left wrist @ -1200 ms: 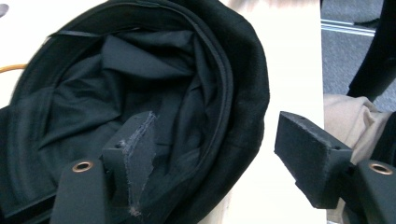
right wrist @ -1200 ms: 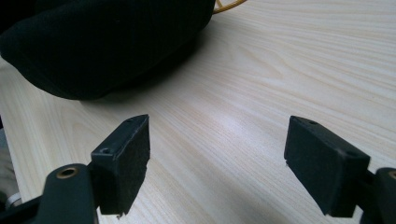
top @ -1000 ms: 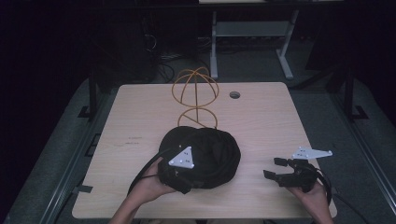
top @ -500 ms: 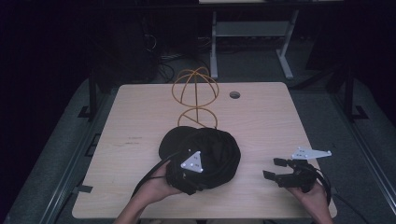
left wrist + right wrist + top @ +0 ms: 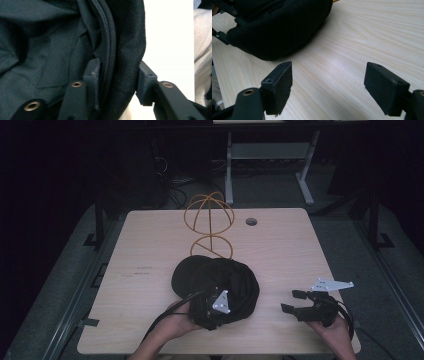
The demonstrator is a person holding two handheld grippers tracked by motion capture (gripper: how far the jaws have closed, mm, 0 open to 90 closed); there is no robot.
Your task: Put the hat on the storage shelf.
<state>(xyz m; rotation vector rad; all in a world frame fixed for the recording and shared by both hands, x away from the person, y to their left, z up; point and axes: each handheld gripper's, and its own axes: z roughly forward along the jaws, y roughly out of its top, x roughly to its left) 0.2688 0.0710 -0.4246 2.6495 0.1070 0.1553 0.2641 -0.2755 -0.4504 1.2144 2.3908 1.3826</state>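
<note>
Black fabric, heavy and creased, with a zipper (image 5: 108,45) running along a fold; the full shape of the bag (image 5: 220,280) hard to make out, a dark rounded heap at the near middle of the table (image 5: 150,245). Left gripper (image 5: 212,307) at the bag's near edge, jaws closed part way on a thick fold of the cloth beside the zipper, one pad (image 5: 92,72) half buried in it. Left hand (image 5: 175,320) below, forearm cut off by the bottom edge. Right gripper (image 5: 295,302) low at the near right of the table, well apart from the bag, jaws spread wide, nothing between them but pale wood grain. Right hand (image 5: 337,332) partly cut off too. Behind the bag, touching or just beside it (cannot tell), an orange wire stand (image 5: 210,225) with a round cage top and a ring base. Farther, a round hole (image 5: 251,221) in the light wooden top. Beyond the table, a dark room, grey floor, white desk legs (image 5: 305,175) and loose cables (image 5: 170,185), hardly readable.
</note>
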